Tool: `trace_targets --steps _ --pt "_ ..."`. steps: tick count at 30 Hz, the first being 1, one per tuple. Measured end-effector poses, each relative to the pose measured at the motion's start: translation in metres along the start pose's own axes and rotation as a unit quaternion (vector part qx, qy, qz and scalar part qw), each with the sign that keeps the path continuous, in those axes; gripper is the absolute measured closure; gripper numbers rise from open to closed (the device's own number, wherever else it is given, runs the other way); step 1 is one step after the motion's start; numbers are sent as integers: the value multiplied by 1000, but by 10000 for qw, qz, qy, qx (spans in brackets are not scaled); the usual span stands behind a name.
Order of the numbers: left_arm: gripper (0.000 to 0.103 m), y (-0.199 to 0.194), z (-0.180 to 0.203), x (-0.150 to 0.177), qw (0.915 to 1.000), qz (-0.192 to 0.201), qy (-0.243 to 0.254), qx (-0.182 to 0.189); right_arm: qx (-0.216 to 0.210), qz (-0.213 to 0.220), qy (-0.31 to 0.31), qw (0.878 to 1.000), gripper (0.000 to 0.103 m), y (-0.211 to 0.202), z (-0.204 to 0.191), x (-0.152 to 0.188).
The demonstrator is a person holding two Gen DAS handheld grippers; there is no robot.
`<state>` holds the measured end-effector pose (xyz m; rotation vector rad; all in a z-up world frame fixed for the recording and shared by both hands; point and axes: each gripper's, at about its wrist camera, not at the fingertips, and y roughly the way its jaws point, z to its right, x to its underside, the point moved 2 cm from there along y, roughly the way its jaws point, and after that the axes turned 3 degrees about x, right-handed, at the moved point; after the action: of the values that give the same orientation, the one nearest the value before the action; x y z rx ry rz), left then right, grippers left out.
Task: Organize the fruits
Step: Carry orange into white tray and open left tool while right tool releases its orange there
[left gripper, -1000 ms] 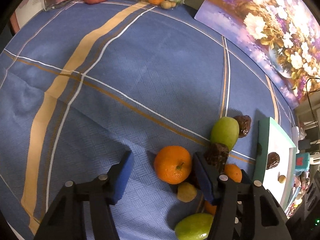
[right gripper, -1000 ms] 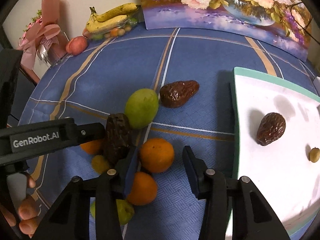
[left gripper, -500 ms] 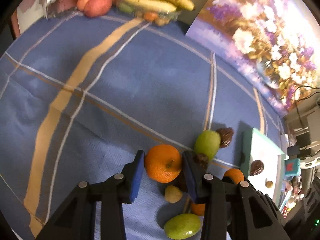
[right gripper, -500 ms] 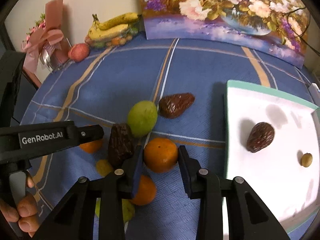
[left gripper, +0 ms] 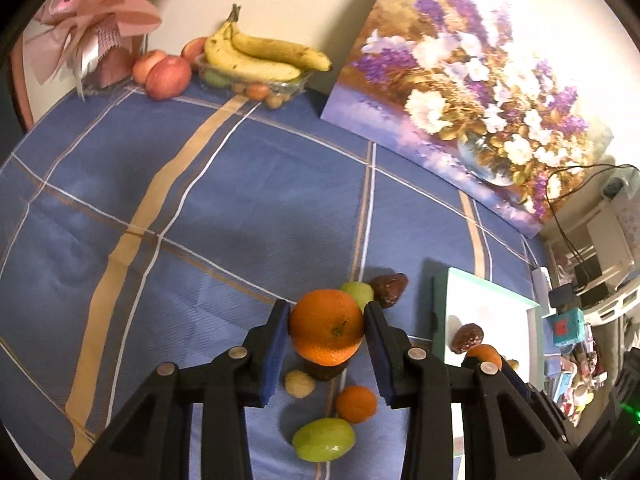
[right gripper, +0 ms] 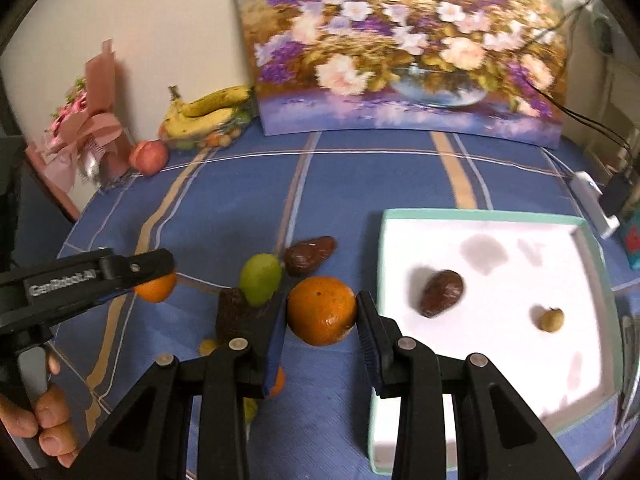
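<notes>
My left gripper (left gripper: 326,330) is shut on a large orange (left gripper: 326,326) and holds it above the blue checked tablecloth. Below it lie a small orange (left gripper: 356,403), two green fruits (left gripper: 324,444) (left gripper: 358,294), a small yellowish fruit (left gripper: 300,384) and a dark date (left gripper: 388,288). My right gripper (right gripper: 322,316) is shut on another orange (right gripper: 322,310), lifted just left of the white tray (right gripper: 480,214). In the tray sit a brown fruit (right gripper: 442,292) and a small yellow fruit (right gripper: 551,319).
At the back, against the wall, stand a clear bowl with bananas (left gripper: 260,56), apples (left gripper: 168,76), a pink bouquet (left gripper: 100,28) and a leaning flower painting (right gripper: 404,48). A power strip and cables (right gripper: 596,200) lie beyond the tray. A hand (right gripper: 48,420) grips the left tool.
Both grippers have shut on an orange each and raised them off the pile. The table now looks farther away in both views.
</notes>
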<state>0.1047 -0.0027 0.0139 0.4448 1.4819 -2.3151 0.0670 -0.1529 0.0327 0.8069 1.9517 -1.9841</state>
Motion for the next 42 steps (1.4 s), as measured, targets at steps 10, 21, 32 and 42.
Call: trace_targets --steps 10,21,32,42 --pt "63 4 30 8 9996 -66 281 -7 260 -88 405 9988 67 -11 38 0" --pt "63 21 87 33 9954 -352 882 115 749 -153 1040 9916 67 -18 105 5" --pt "63 40 141 64 9865 -622 1496 241 1021 -36 1459 9840 67 -33 161 12" --pt "63 53 167 85 9807 -800 1769 236 1106 36 1553 9816 67 -43 184 16"
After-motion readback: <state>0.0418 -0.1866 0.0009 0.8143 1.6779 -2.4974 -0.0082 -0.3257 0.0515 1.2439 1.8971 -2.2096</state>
